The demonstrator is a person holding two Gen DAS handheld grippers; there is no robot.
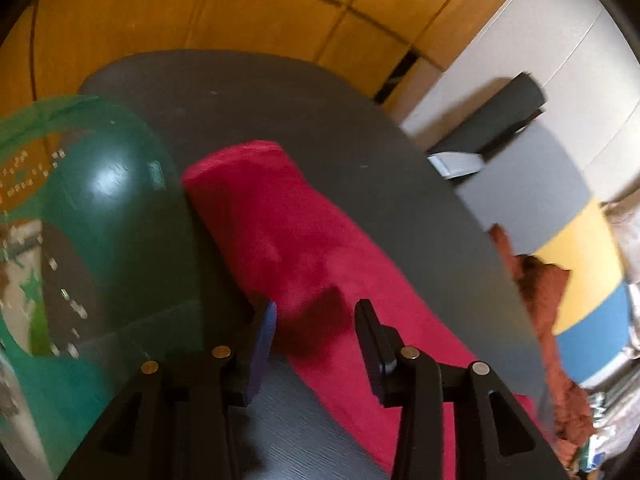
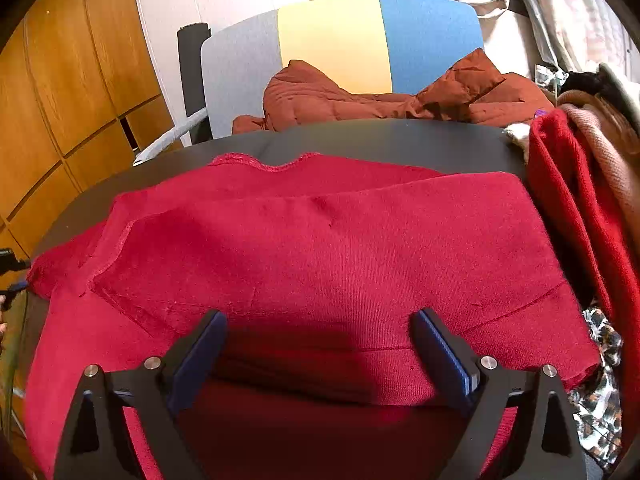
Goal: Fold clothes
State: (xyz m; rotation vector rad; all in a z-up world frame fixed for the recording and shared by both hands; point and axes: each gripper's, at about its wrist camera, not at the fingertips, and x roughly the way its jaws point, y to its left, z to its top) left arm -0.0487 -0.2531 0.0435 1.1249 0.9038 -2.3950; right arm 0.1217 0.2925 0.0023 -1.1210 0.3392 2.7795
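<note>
A crimson knit garment [image 2: 320, 248] lies partly folded on a dark round table [image 2: 380, 138], with one layer turned over the rest. My right gripper [image 2: 320, 332] is open just above its near edge, holding nothing. In the left wrist view the same garment [image 1: 288, 240] runs as a long red strip across the table [image 1: 240, 92]. My left gripper [image 1: 316, 320] is open over the strip's near part, jaws apart and empty. The left gripper's tips show at the far left edge of the right wrist view [image 2: 12, 276].
A green translucent sheet [image 1: 80, 200] stands at the table's left. A rust-brown quilted jacket [image 2: 380, 100] lies on a grey, yellow and blue chair [image 2: 332, 40] behind the table. A pile of red and pink clothes [image 2: 580, 200] sits at the right. Wooden cabinets [image 1: 200, 12] line the wall.
</note>
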